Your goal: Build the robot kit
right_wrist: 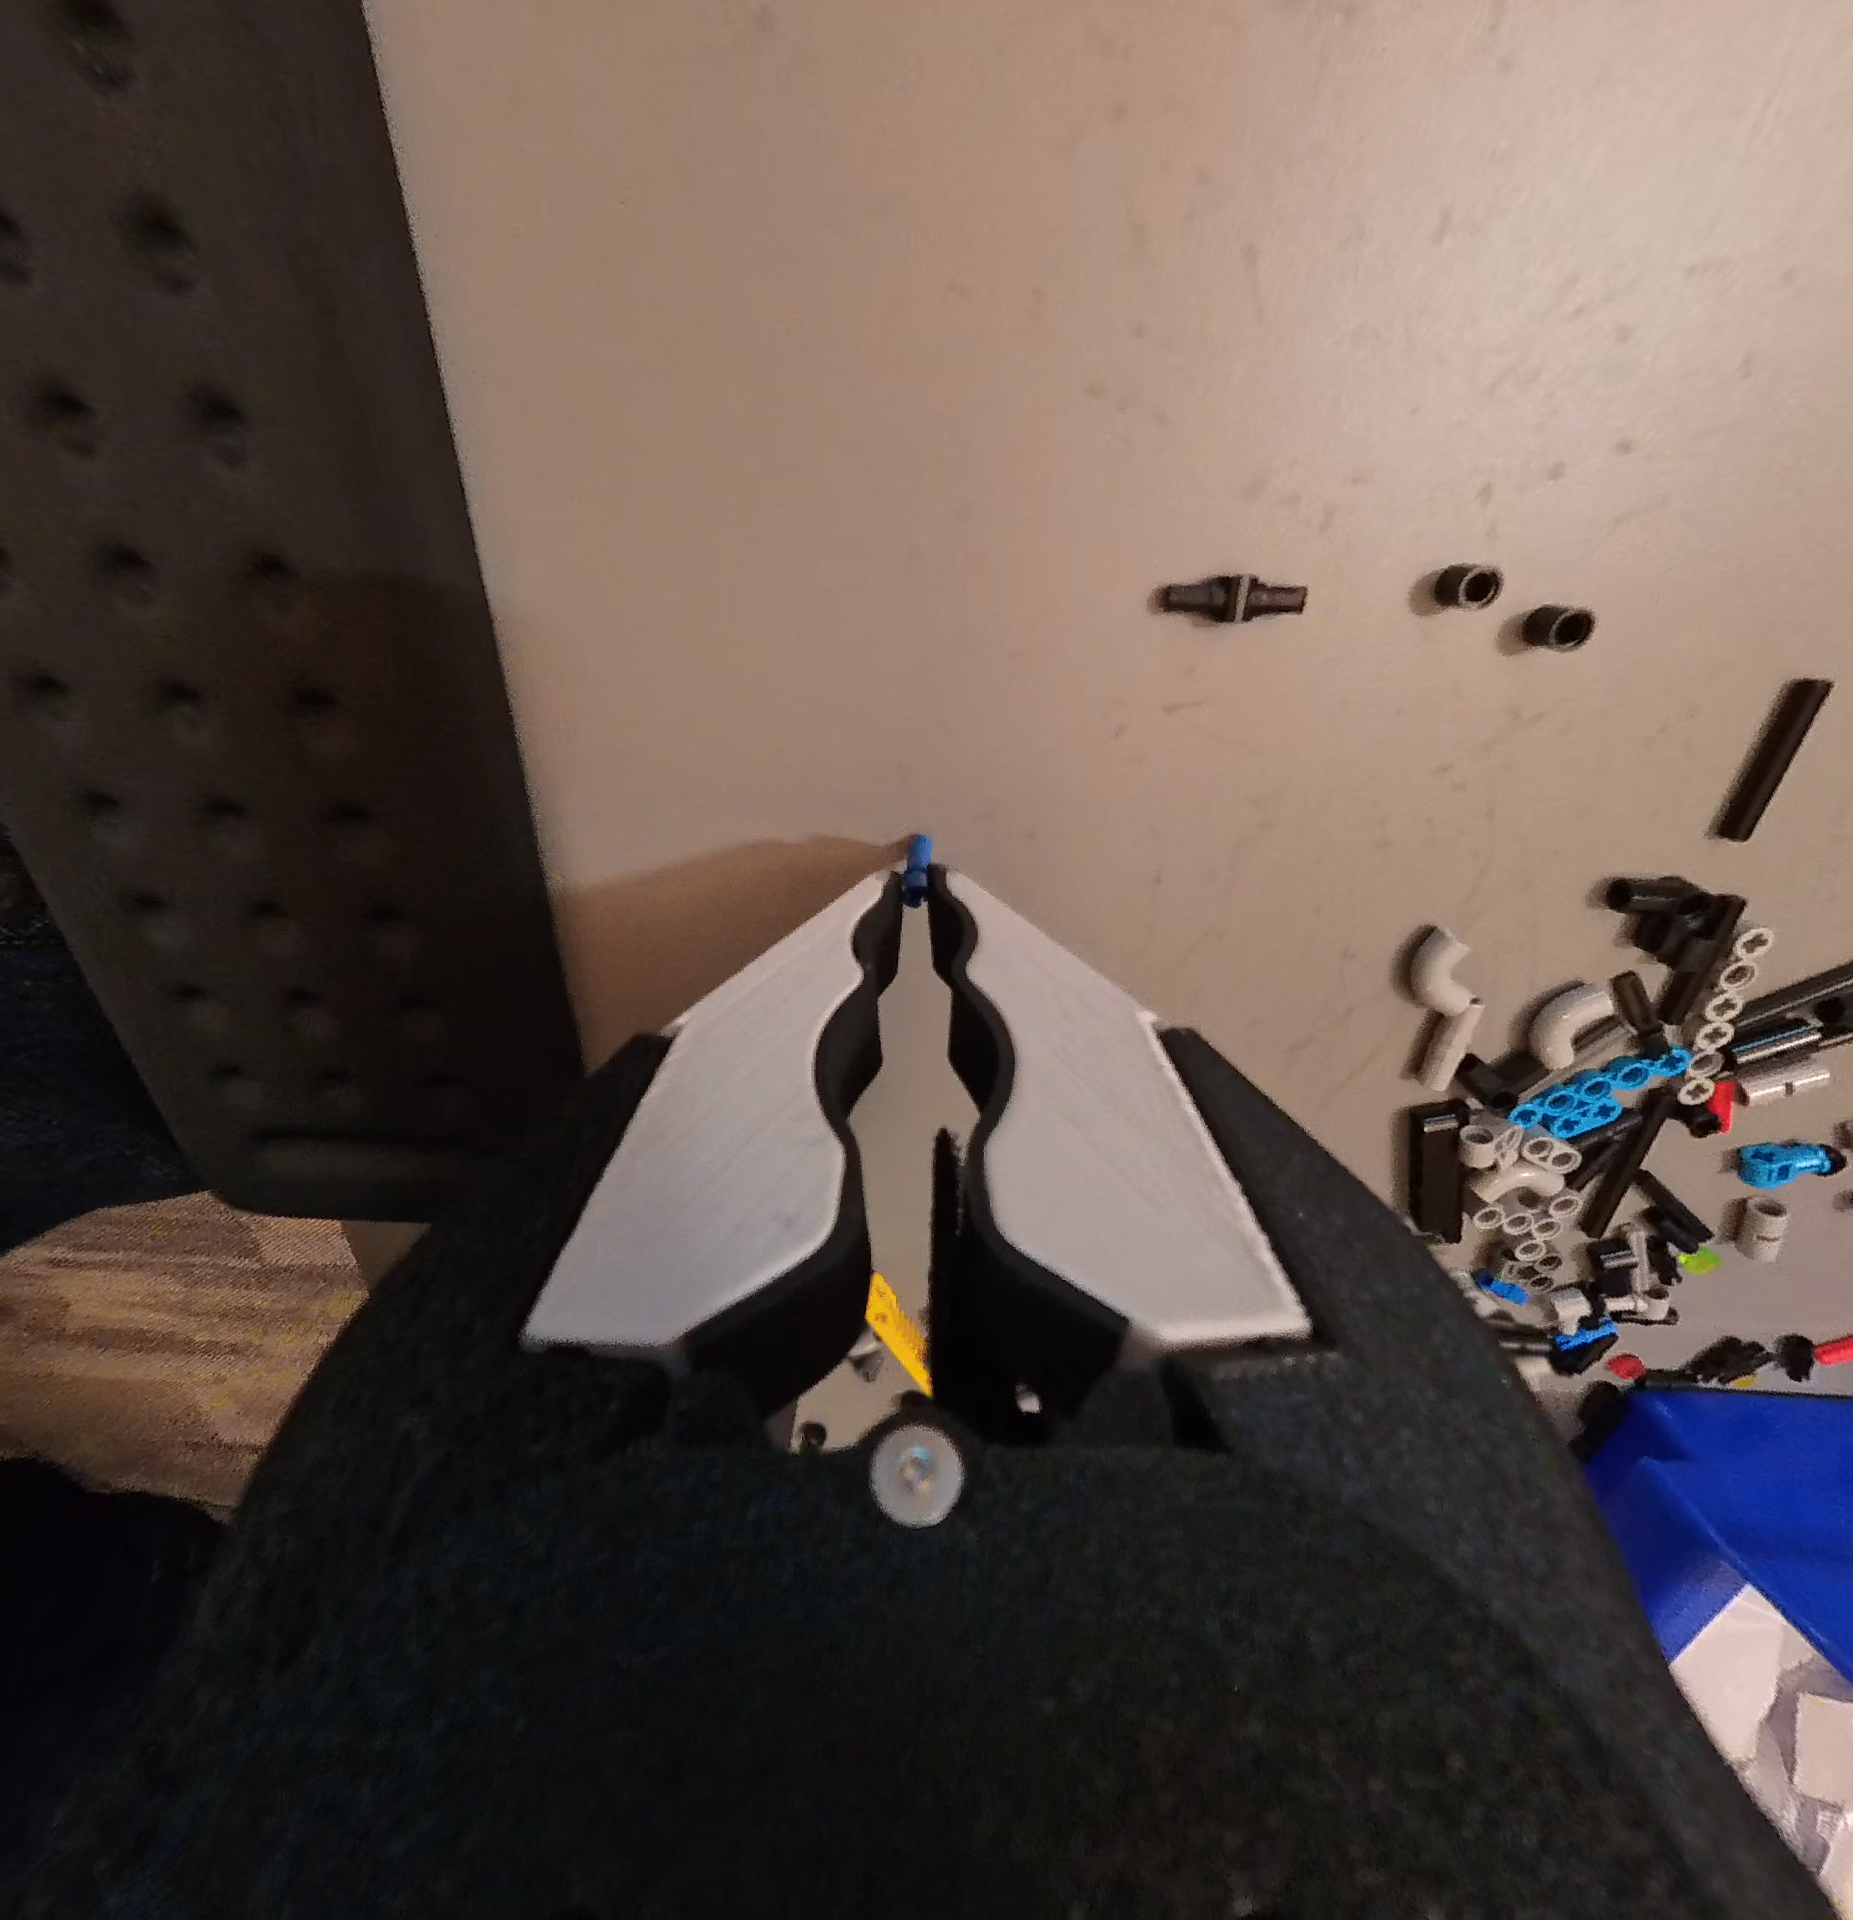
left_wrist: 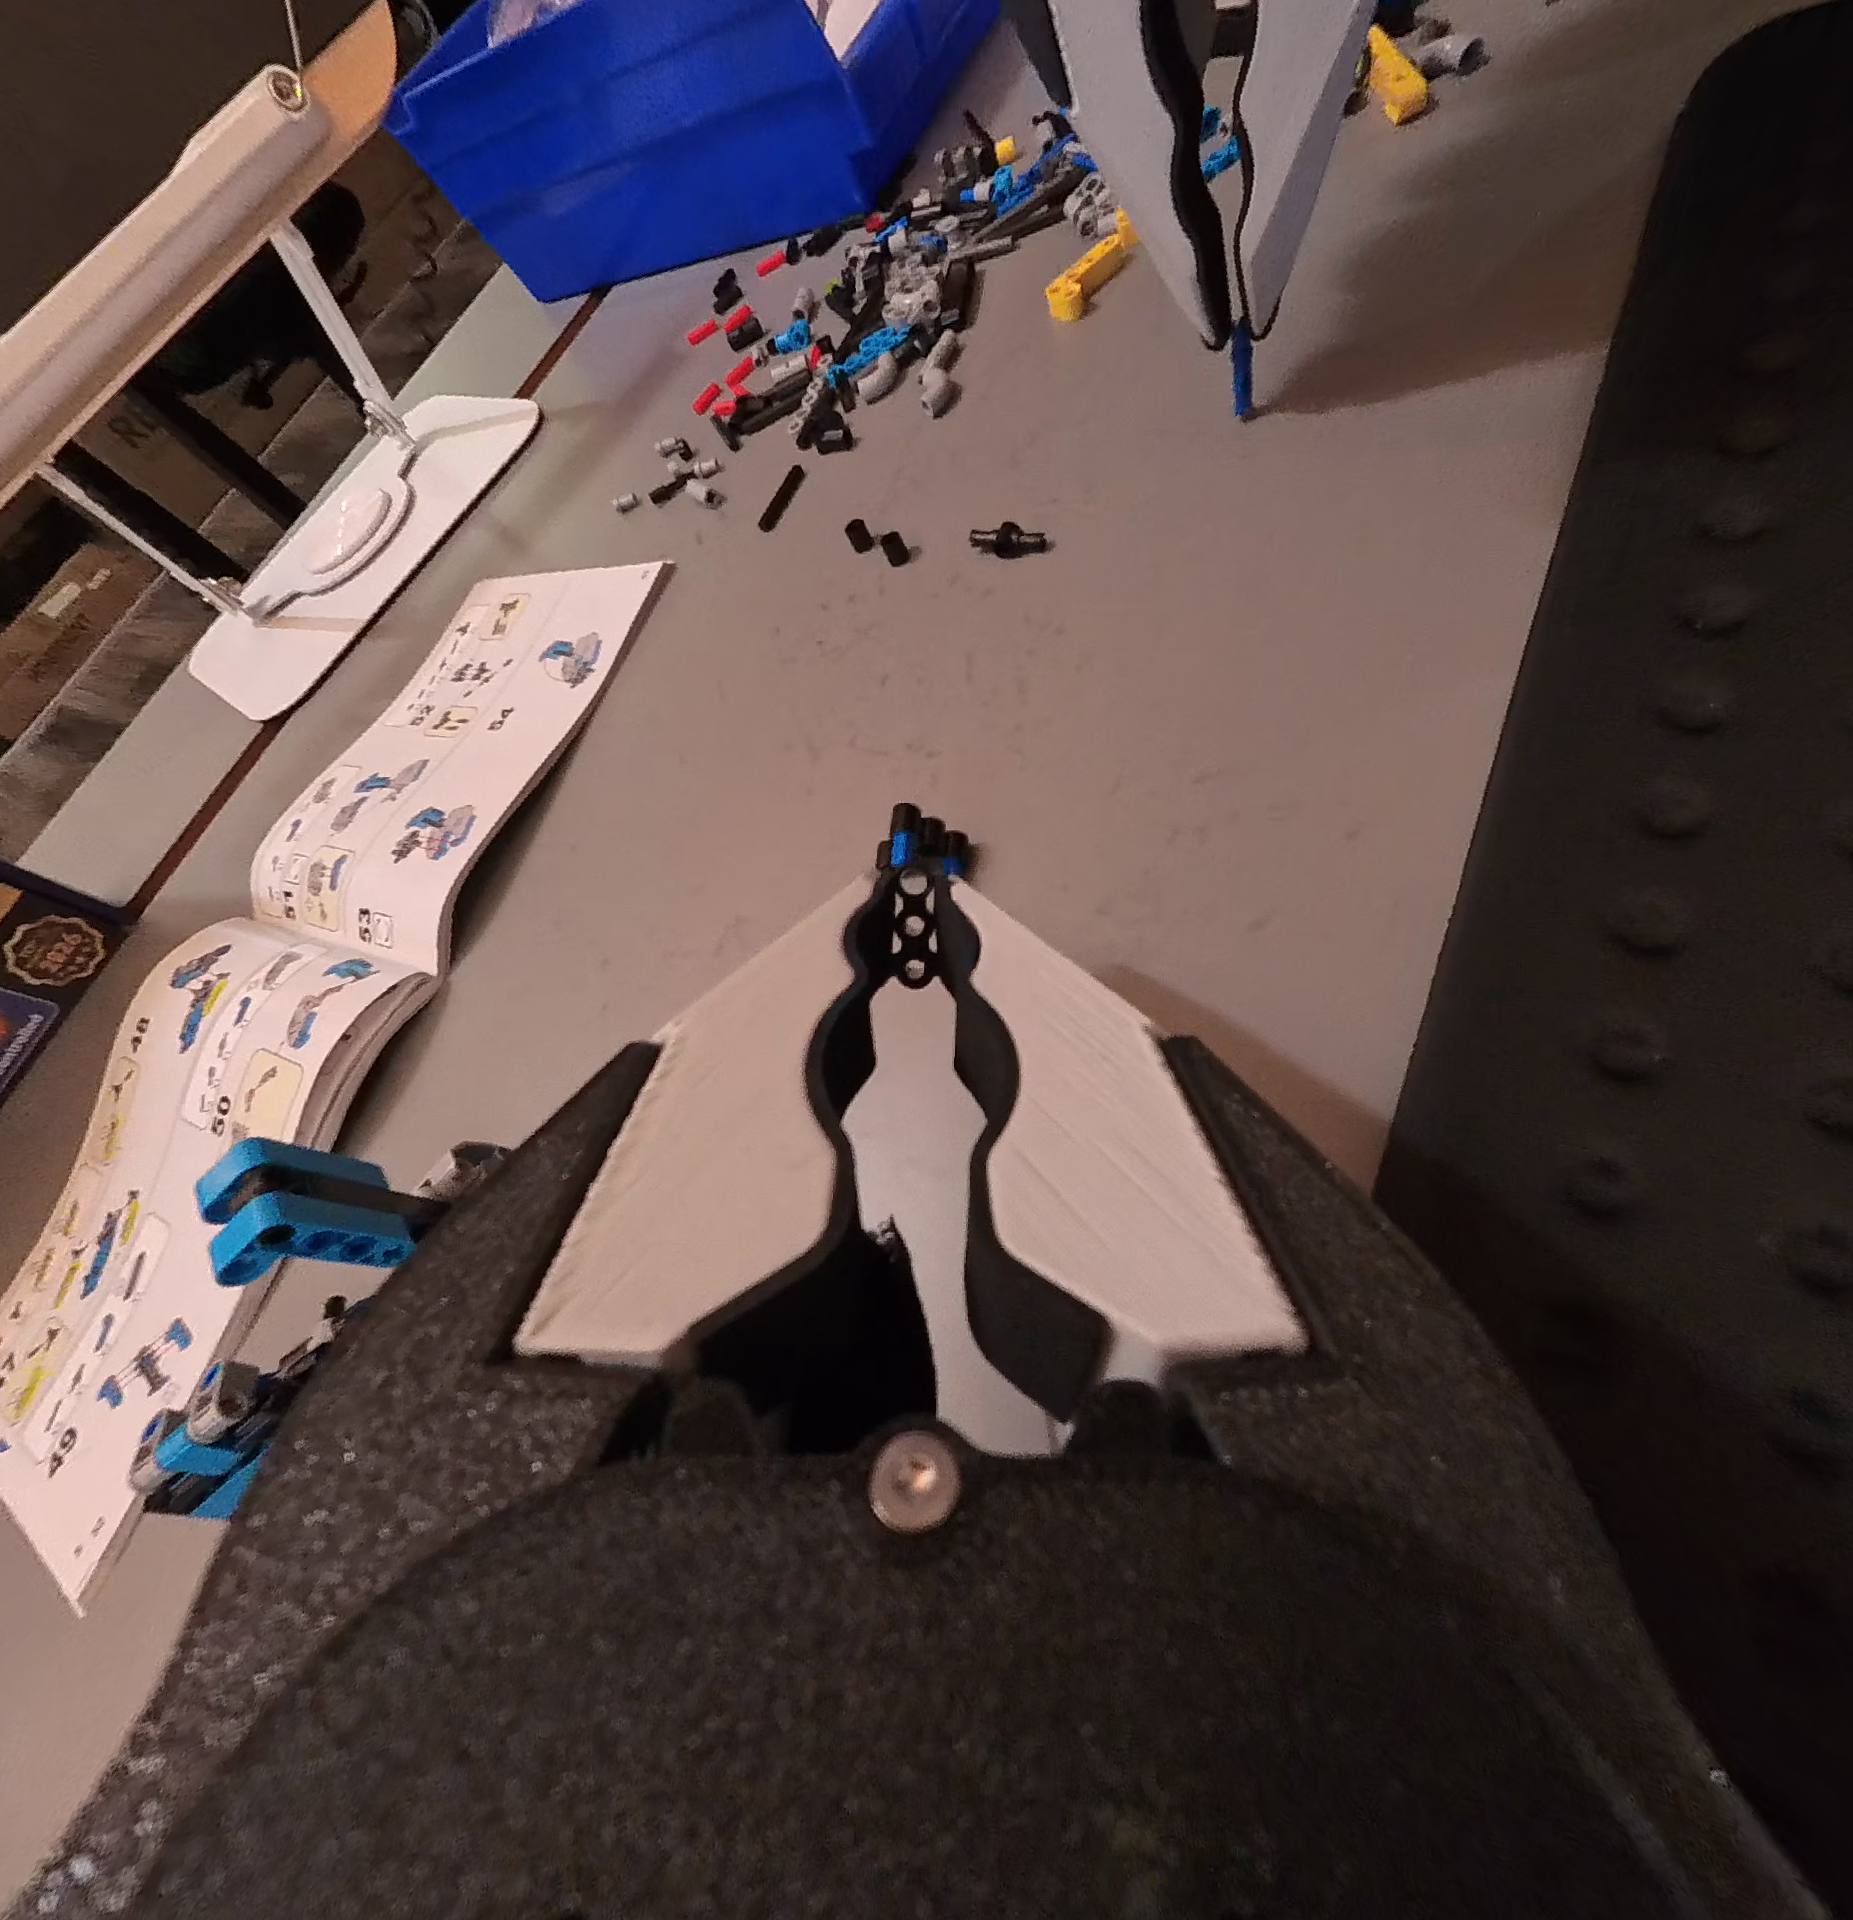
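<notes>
My left gripper is shut on a small black beam with holes that has blue and black pins at its far end, held just above the grey table. My right gripper is shut on a small blue pin over the table, near a dark perforated chair back. The right gripper also shows far off in the left wrist view, with the blue pin hanging from its tips. A pile of loose building parts lies between the two grippers.
An open instruction booklet lies at the left, with blue beam assemblies on it. A white lamp base and a blue bin stand at the back left. Loose black pins and sleeves lie apart from the pile. My right fingertips sit around 20 cm from my left ones.
</notes>
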`<state>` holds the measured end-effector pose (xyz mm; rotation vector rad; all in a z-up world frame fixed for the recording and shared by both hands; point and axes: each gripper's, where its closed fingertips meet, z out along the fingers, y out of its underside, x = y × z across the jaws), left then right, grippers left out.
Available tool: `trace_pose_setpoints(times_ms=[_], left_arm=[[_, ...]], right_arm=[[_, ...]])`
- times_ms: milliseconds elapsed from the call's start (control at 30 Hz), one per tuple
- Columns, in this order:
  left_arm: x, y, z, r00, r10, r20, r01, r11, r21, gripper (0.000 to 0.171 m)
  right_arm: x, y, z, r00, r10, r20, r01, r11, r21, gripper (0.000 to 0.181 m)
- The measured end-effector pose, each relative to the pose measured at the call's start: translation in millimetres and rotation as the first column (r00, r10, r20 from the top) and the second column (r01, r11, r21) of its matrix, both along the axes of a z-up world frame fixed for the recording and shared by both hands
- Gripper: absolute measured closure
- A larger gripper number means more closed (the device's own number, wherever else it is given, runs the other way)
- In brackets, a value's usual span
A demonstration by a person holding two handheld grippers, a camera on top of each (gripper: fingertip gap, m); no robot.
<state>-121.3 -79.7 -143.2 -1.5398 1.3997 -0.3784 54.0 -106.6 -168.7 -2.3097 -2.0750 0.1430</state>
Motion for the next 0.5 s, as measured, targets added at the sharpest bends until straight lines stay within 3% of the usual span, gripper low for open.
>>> trace_pose_setpoints(times_ms=[500], left_arm=[[1.1,-3.0,-2.5,1.0,-0.01,-0.01,0.01,1.0,-0.006,0.164]], right_arm=[[-4.0,-1.6,-3.6,1.0,0.016,0.023,-0.016,1.0,-0.01,0.175]])
